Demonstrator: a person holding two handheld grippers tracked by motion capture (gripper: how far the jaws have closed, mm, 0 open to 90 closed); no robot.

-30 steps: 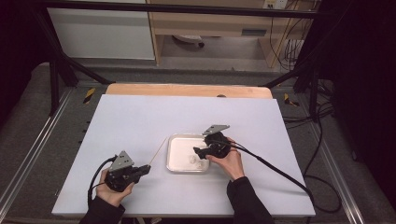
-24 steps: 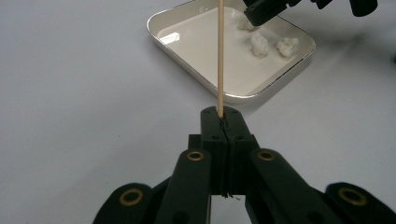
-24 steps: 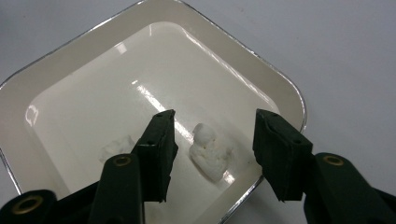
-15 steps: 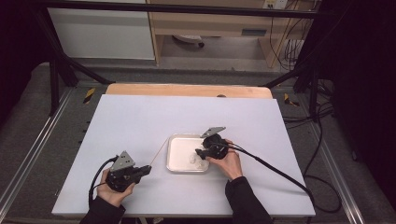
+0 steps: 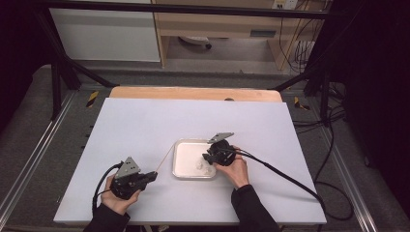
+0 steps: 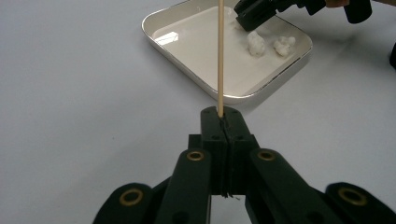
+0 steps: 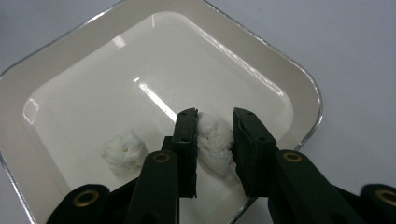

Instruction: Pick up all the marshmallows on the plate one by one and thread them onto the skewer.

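white lump (image 7: 215,140) between the right gripper's (image 7: 215,154) jaws, wooden skewer (image 6: 220,51) clamped in the left gripper (image 6: 222,122).
right jaws narrow and just been closing around the lump, pads touching its sides, inside the white tray (image 7: 289,88) near its rim; second lump (image 7: 122,151) just beside, in the same tray. left jaws pinched tight on the skewer's base, its shaft pointing toward the tray over the table (image 5: 145,125).

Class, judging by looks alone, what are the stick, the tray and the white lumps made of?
Stick: probably wood or bamboo; pale tan, matte, thin and straight.
Tray: perhaps enamelled metal or glazed ceramic; glossy cream with sharp highlights and a silvery rim.
Lumps: soft and fluffy, like cotton or marshmallow; matte white, creased.
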